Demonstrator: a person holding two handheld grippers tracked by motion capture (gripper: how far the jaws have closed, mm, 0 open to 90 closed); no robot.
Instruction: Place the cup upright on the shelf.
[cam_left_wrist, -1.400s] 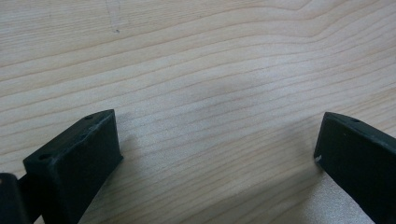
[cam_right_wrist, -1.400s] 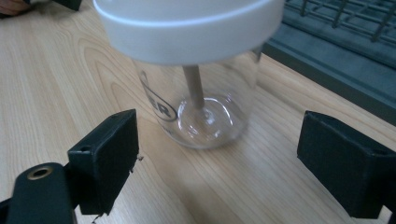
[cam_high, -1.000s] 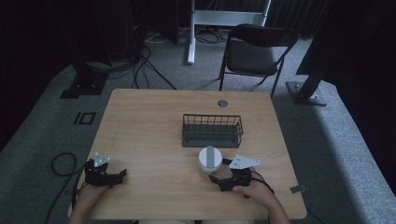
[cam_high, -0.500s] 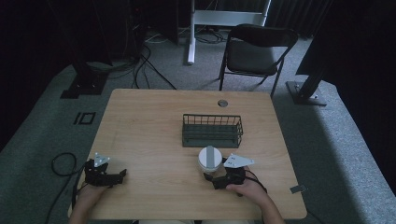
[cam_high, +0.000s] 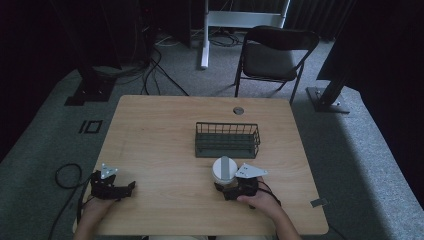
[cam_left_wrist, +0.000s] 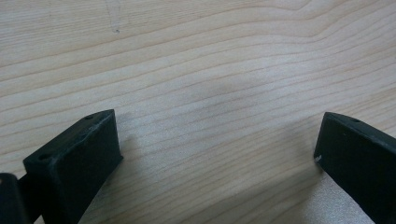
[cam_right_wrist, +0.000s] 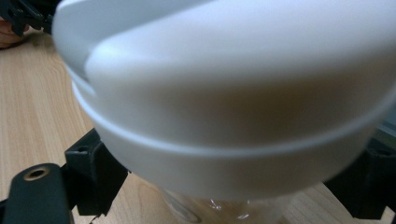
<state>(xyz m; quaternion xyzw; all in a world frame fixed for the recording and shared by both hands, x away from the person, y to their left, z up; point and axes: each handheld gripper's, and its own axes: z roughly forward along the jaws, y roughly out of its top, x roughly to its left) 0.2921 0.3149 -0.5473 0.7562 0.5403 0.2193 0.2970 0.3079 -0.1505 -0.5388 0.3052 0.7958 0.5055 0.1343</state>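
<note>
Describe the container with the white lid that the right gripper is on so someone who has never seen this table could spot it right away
Start at the dark wire basket in the middle of the wooden table. Just in front of its near right side, toward the person, stands a jar with a clear body, between the jaws of the right gripper. Its broad white lid with a grey strip across the top makes it the palest thing on the table.

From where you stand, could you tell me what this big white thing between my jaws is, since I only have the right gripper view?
Observer: It is a white-lidded jar standing upright on the table; the right gripper sits at its near side.
Operator: Thank you. Is anything close behind it?
Observer: A dark wire basket stands just beyond it, apart from the jar.
Operator: And the other gripper?
Observer: The left gripper rests near the table's front left corner, jaws wide open over bare wood.
</note>
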